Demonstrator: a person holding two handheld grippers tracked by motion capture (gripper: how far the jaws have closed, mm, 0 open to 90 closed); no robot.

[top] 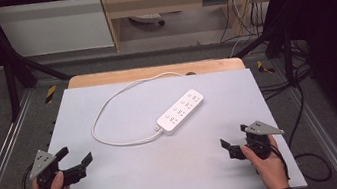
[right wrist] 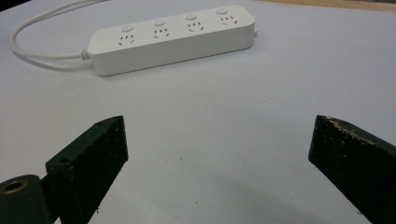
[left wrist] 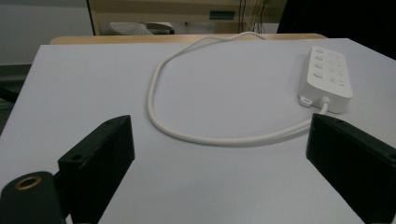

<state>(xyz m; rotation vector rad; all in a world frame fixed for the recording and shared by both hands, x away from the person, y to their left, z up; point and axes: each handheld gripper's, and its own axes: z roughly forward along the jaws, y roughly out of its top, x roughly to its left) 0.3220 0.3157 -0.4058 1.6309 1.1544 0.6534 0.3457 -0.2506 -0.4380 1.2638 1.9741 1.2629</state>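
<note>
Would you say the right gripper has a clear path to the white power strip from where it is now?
Probably yes. The right gripper is open and empty, and bare table lies between it and the power strip. Its cord loops off on the far side, out of the way.

We see a white strip [top: 181,111] with a white cord [top: 108,108] on a pale grey bench [top: 168,170] with a light wood edge; the left gripper [top: 75,156] and right gripper [top: 233,138] are black with grey plates

Power strip [top: 181,111] mid-table [top: 134,180]; cord [top: 108,111] loops left, apparently behind; grippers near corners.
</note>
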